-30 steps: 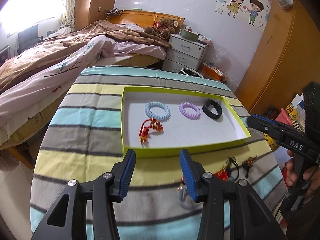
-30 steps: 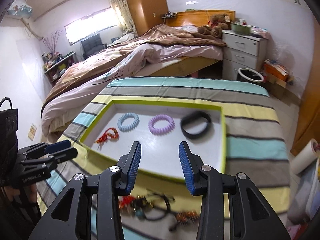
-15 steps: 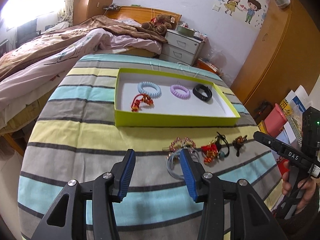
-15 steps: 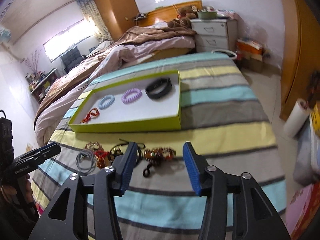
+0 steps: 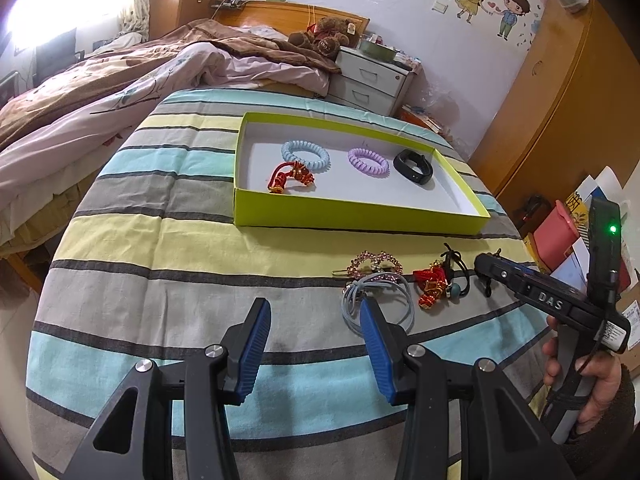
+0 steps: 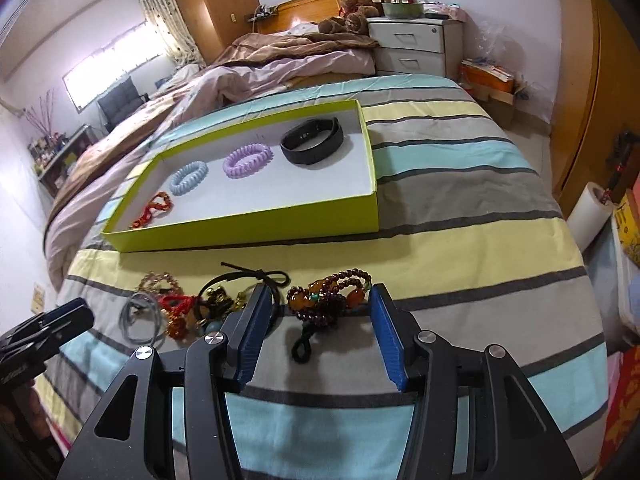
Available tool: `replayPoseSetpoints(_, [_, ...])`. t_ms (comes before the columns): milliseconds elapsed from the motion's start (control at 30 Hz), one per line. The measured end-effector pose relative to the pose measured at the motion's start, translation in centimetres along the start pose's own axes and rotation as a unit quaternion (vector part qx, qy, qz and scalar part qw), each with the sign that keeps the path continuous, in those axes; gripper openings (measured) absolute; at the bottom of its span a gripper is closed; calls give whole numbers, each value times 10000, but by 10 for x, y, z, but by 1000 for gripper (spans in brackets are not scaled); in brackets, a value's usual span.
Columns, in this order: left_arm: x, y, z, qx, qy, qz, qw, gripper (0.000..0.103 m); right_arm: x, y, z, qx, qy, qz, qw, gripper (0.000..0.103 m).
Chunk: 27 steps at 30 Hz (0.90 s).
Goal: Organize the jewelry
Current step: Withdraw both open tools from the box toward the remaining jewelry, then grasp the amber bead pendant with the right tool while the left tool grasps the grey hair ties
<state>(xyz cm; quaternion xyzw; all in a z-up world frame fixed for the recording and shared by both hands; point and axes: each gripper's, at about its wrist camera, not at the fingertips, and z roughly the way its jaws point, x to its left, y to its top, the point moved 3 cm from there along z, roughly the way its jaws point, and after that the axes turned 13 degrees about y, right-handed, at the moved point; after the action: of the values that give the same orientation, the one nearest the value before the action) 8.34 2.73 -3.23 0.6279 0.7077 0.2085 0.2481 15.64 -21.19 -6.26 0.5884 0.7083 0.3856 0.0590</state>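
1. Left wrist view: our left tool [image 5: 312, 320] hangs over the striped tabletop [image 5: 160, 248] with its fingers apart and nothing between them. Compared with a second ago, when it was close up against the green tray [image 5: 352, 216], it has pulled back, and the loose jewelry now shows in front of it. The grey hair tie [image 5: 384, 296] lies just ahead of the tool's right finger, beside a pink hair clip [image 5: 374, 263] and a red knotted charm [image 5: 432, 284].

2. Same view: the tray lies with its long side running left to right. Inside it are a red bracelet [image 5: 290, 176], a blue coil tie [image 5: 305, 155], a purple coil tie [image 5: 368, 162] and a black wristband [image 5: 413, 165], lined up along the tray's length.

3. Right wrist view: our right tool [image 6: 316, 320] is also spread wide, and it has come down from above the tray to the bead bracelet [image 6: 330, 294], which now sits between its fingers, not clamped. The bracelet's bunched beads stretch left to right, and its black cord loop trails toward the camera.

4. Same view: the tray's long side runs from near left to far right.
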Motion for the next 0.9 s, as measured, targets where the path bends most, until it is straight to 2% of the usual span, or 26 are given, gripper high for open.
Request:
replayPoseSetpoints(300, [-5, -1, 6, 84, -38, 42, 9999, 46, -6, -1, 0, -26, -189, 99, 9998, 51])
replayPoseSetpoints(367, [-6, -2, 8, 106, -48, 63, 9999, 46, -6, -2, -2, -68, -191, 92, 9998, 48])
replayPoseSetpoints(433, [-7, -2, 10, 138, -48, 76, 9999, 46, -5, -3, -5, -99, -184, 97, 9997, 35])
replayPoseSetpoints(500, [-9, -3, 10, 149, -60, 97, 9998, 46, -6, -4, -8, -138, -205, 74, 9997, 30])
replayPoseSetpoints(900, [-20, -6, 13, 222, -151, 250, 9993, 46, -10, -10, -30, -376, -84, 129, 9992, 25])
